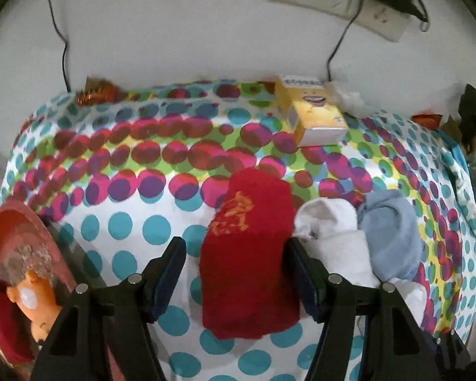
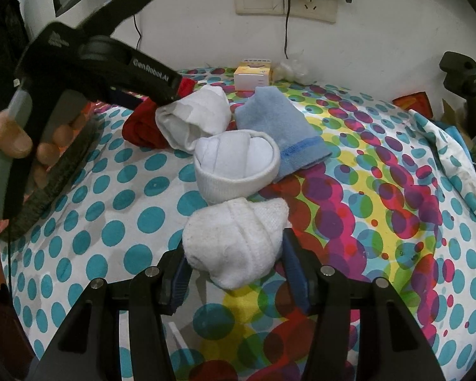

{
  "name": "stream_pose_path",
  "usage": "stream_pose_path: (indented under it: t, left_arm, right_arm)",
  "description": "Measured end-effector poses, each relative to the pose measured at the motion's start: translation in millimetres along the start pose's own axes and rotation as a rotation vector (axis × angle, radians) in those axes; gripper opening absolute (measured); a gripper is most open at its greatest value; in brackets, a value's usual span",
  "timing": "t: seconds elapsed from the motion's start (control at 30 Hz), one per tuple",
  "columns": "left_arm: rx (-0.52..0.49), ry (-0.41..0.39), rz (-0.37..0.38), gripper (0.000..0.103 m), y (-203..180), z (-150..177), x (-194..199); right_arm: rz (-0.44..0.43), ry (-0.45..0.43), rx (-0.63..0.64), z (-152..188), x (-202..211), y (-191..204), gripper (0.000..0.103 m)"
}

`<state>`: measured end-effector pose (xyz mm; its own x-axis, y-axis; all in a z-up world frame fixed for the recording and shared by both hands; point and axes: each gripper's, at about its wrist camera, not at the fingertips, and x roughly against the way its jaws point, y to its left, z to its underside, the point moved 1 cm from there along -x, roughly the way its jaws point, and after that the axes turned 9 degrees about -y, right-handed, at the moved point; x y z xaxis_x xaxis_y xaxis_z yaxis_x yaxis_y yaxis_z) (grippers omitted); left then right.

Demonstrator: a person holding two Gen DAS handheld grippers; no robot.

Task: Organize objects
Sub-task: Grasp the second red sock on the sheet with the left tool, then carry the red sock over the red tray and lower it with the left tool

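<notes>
Straddling red sock (image 1: 247, 254), left gripper (image 1: 234, 273) gaping, sock's near end hidden

We hold our left gripper (image 1: 236, 273) low over the table, its fingers (image 1: 168, 273) spread wide apart and pointing forward. From the right wrist camera we see our left hand (image 2: 12, 146) wrapped around that gripper's grey handle, fingers curled on the trigger. Our right gripper (image 2: 234, 273) also sits low, its fingers (image 2: 296, 273) parted, though less widely.
</notes>
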<state>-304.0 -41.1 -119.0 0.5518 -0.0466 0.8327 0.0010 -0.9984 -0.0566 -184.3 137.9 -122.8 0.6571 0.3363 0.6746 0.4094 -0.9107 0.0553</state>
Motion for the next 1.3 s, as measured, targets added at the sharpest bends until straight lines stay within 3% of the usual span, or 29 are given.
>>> stream_pose_path:
  t: [0.23,0.27,0.37,0.4,0.73,1.3]
  left_arm:
    - [0.111,0.0,0.055,0.066,15,9,-3]
    - [0.109,-0.005,0.056,0.063,15,10,-2]
    - [0.074,-0.025,0.078,0.037,9,13,4]
    - [0.058,-0.027,0.073,0.034,6,14,6]
    - [-0.02,-0.046,0.03,0.031,-5,30,30]
    - [-0.111,-0.102,-0.002,0.031,-13,100,77]
  right_arm:
    - [0.004,0.001,0.003,-1,-1,1,0.053]
    - [0.004,0.001,0.002,-1,-1,1,0.053]
    - [0.009,0.001,0.004,-1,-2,1,0.053]
    - [0.009,0.002,0.006,-1,-2,1,0.053]
    - [0.016,0.004,0.014,-1,-4,2,0.053]
    - [0.027,0.007,0.022,-1,-5,6,0.054]
